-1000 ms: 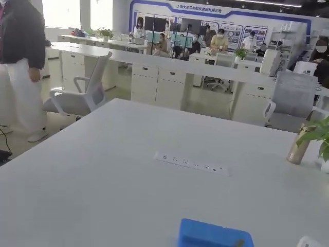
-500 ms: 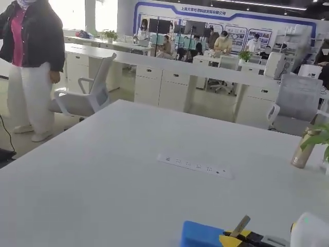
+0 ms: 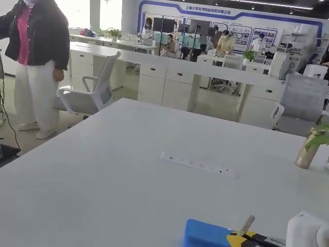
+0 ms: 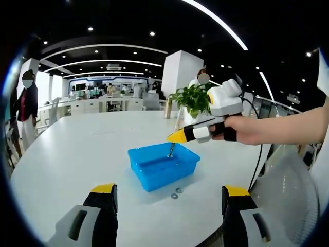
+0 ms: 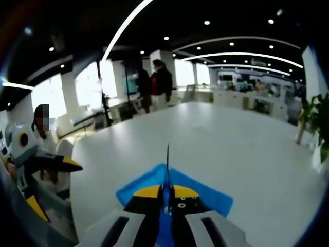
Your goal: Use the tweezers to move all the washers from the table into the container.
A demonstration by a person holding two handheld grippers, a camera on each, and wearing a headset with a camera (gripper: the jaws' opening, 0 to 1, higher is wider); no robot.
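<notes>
The right gripper (image 5: 167,193), clamped on the tweezers (image 5: 167,164), hangs them over the centre-frame container (image 4: 154,172) (seemingly for a drop); the left gripper (image 4: 169,189) idles, jaws apart.

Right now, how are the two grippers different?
The left gripper has its jaws wide apart with nothing between them; the right gripper has its jaws shut on the tweezers. The right gripper hangs over the blue container, tweezers pointing down into it; the left gripper sits back from the container, low over the table. Both have black jaws with yellow tips.
</notes>
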